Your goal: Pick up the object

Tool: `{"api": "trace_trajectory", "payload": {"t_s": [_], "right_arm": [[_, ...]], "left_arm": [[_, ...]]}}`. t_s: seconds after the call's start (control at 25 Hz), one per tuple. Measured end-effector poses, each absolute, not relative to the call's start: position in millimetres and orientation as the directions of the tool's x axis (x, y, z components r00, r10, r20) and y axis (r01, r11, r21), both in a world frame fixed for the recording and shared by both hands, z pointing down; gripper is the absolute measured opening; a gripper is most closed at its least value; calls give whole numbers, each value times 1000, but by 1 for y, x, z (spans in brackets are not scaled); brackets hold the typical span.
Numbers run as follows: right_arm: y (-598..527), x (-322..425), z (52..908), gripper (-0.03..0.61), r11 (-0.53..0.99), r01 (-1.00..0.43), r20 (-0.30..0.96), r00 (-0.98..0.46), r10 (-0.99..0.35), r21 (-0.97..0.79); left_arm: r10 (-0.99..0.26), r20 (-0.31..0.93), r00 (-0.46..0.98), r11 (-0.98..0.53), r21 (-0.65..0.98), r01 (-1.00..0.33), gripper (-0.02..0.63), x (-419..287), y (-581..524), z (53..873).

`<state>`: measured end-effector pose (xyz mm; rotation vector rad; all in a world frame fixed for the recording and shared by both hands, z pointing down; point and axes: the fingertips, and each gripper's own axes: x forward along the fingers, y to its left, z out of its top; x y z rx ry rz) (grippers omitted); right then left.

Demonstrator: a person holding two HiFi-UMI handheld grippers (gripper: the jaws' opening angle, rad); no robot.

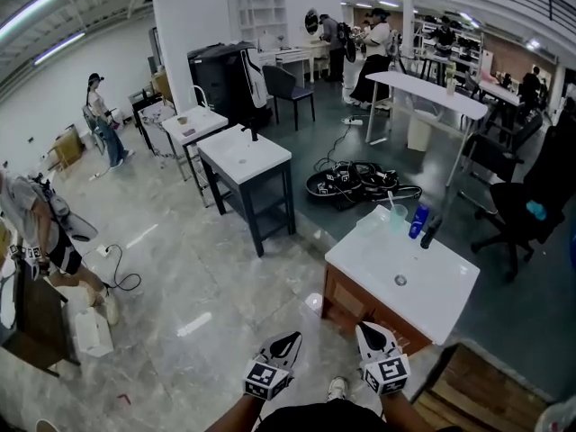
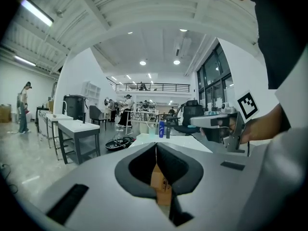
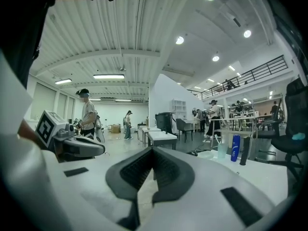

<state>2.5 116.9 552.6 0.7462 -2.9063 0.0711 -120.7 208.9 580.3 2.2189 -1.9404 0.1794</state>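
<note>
A white sink counter [image 1: 378,257] on a wooden cabinet stands ahead of me to the right. On its far edge are a blue bottle [image 1: 418,220], a clear cup [image 1: 397,216] with a toothbrush in it and a dark bottle [image 1: 431,231]. My left gripper [image 1: 290,338] and right gripper [image 1: 367,328] hang side by side low in the head view, short of the counter. Both are shut with nothing between the jaws. The left gripper view shows its closed tips [image 2: 155,145] below the blue bottle [image 2: 161,129]. In the right gripper view the blue bottle [image 3: 235,148] stands right of the closed tips [image 3: 153,149].
A dark-framed sink table [image 1: 245,156] and a second small table [image 1: 193,124] stand further back on the left. Coiled cables [image 1: 351,183] lie on the floor behind the counter, with a black office chair [image 1: 522,210] at the right. People stand at the left and at the back.
</note>
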Motion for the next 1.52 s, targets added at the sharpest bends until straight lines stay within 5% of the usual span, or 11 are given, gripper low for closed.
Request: {"api": "trace_trajectory", "payload": {"t_s": [1.52], "right_arm": [[-73, 45, 565, 17, 864, -503, 153, -857, -493, -31]], "left_arm": [[-958, 252, 136, -135, 22, -991, 21, -88, 13, 583]]}}
